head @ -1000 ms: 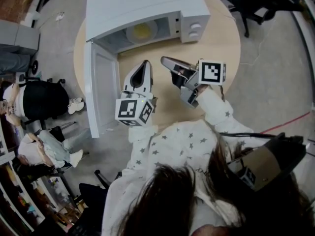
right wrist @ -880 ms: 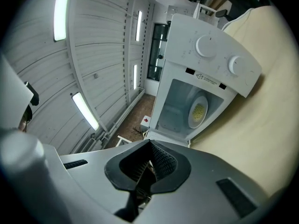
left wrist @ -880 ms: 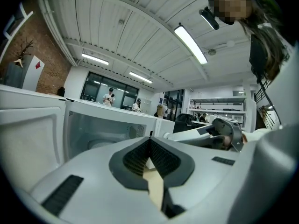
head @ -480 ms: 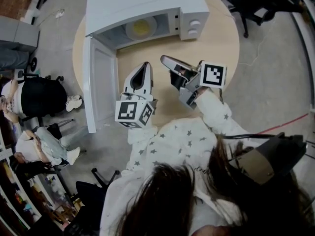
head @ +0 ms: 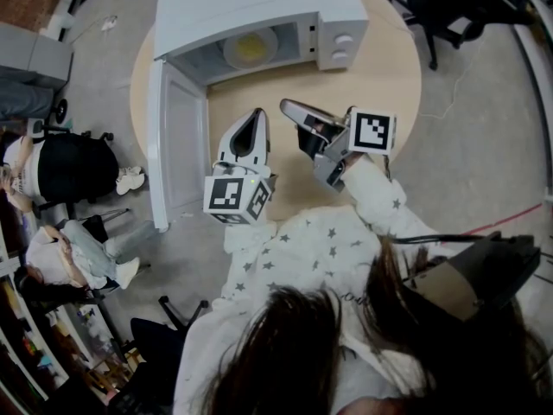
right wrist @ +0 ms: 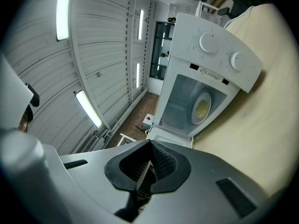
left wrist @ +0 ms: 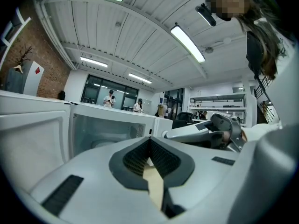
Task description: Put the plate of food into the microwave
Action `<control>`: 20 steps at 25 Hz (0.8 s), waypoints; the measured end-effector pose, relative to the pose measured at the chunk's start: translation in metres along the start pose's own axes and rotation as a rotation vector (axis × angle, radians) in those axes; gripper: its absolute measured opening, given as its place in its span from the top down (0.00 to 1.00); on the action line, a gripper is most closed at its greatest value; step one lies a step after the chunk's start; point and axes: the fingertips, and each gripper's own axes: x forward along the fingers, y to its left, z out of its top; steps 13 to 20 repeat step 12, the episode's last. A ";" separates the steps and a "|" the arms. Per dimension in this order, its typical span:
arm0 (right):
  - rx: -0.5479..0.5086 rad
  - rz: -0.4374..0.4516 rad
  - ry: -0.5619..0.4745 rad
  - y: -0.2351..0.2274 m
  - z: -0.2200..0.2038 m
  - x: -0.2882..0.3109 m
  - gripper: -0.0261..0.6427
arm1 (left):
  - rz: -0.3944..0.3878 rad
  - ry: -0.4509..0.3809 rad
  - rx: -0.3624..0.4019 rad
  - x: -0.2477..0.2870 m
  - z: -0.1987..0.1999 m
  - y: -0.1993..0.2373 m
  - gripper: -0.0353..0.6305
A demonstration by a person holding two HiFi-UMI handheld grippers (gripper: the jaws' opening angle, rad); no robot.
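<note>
A white plate with yellow food (head: 250,49) lies inside the white microwave (head: 259,7), whose door (head: 173,150) hangs open to the left. The right gripper view also shows the plate (right wrist: 202,108) in the cavity. My left gripper (head: 253,118) is shut and empty, held over the round table in front of the oven opening. My right gripper (head: 289,107) is shut too, with nothing in it, just right of the left one and pointing toward the microwave. In the left gripper view the left gripper (left wrist: 150,140) points at the microwave, and the right gripper's body (left wrist: 205,132) shows at the right.
The round wooden table (head: 380,72) carries only the microwave. Its control panel with two knobs (head: 339,46) faces me. People sit on chairs (head: 60,175) at the left, and an office chair (head: 441,7) stands at the upper right.
Both grippers stay nearly still, shut. The view shifts slightly; the plate remains in the microwave.
</note>
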 end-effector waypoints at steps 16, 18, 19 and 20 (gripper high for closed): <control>0.014 0.000 0.001 0.007 -0.004 -0.003 0.95 | 0.004 0.004 0.005 -0.005 0.004 -0.002 0.94; 0.014 0.000 0.001 0.007 -0.004 -0.003 0.95 | 0.004 0.004 0.005 -0.005 0.004 -0.002 0.94; 0.014 0.000 0.001 0.007 -0.004 -0.003 0.95 | 0.004 0.004 0.005 -0.005 0.004 -0.002 0.94; 0.014 0.000 0.001 0.007 -0.004 -0.003 0.95 | 0.004 0.004 0.005 -0.005 0.004 -0.002 0.94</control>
